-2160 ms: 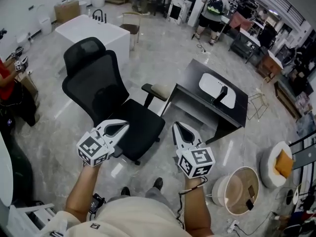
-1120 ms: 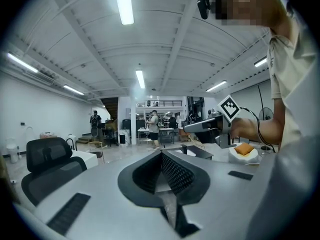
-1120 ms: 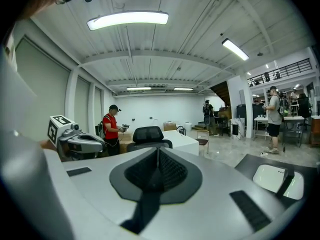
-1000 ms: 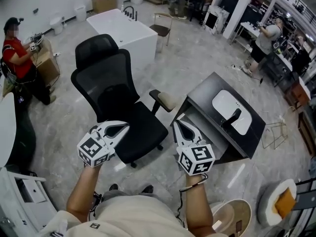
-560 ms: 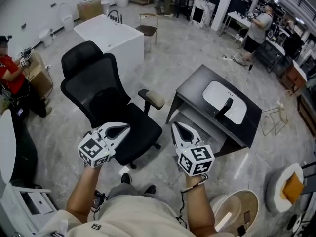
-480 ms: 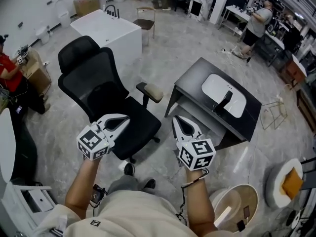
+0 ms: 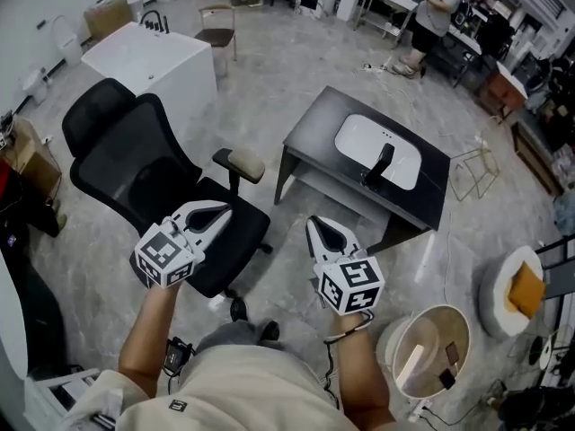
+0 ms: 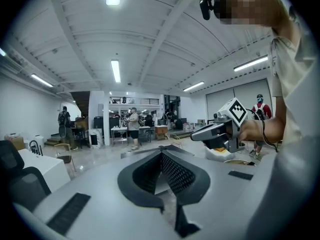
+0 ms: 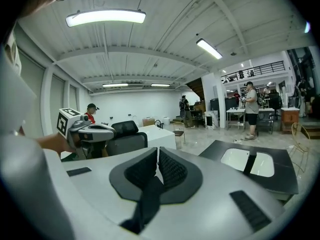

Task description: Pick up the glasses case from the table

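Note:
A dark table stands on the floor ahead of me, right of centre in the head view. On it lies a white oval piece with a black elongated thing across it, which may be the glasses case. My left gripper is shut and empty, held over the black chair. My right gripper is shut and empty too, well short of the table's near edge. The right gripper view shows the table and the black thing ahead on the right, beyond the shut gripper. The left gripper points into the hall.
A black office chair stands to the table's left, with a white block behind it. A wire stool is right of the table. Round baskets sit at lower right. A person stands at benches far back.
The view has swung, so the table now lies nearer the centre and closer to my right gripper. The chair has slid left. Both grippers stay shut and level in front of me.

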A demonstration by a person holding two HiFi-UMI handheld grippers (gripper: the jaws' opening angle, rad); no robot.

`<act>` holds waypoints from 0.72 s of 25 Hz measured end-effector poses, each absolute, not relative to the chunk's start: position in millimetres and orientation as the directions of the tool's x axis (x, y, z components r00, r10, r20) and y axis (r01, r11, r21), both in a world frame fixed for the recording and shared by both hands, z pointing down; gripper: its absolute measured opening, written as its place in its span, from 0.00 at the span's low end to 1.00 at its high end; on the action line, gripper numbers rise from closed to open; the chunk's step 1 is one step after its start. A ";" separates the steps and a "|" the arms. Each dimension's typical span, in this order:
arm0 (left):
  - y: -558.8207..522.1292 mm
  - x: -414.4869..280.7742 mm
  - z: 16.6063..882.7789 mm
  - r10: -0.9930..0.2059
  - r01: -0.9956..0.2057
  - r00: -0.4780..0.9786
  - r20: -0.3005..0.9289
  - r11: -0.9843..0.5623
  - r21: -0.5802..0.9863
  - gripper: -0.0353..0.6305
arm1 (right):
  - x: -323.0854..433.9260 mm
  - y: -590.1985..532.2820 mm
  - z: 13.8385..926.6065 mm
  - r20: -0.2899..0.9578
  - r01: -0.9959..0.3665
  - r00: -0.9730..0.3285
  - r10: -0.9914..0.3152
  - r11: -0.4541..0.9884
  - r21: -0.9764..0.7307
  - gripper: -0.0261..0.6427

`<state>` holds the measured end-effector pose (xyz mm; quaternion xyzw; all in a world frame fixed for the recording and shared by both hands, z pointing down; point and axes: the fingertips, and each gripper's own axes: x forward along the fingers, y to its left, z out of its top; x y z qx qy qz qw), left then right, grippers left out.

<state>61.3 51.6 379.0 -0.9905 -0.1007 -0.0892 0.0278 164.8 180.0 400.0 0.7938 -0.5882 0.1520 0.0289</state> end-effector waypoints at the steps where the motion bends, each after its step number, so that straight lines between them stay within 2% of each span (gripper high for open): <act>1: 49.3 66.4 380.2 0.205 0.214 0.962 0.178 -0.976 -0.030 0.08 | 167.1 179.0 400.8 0.281 -0.940 0.271 -0.921 -0.316 -0.128 0.08; 9: 24.1 93.1 385.6 0.295 0.300 0.945 0.140 -0.954 -0.010 0.08 | 179.1 159.2 401.2 0.297 -0.917 0.349 -0.889 -0.390 -0.089 0.08; 18: -43.4 89.6 389.9 0.296 0.297 0.951 0.093 -0.955 0.009 0.08 | 176.3 109.5 394.0 0.313 -0.908 0.386 -0.868 -0.417 -0.036 0.08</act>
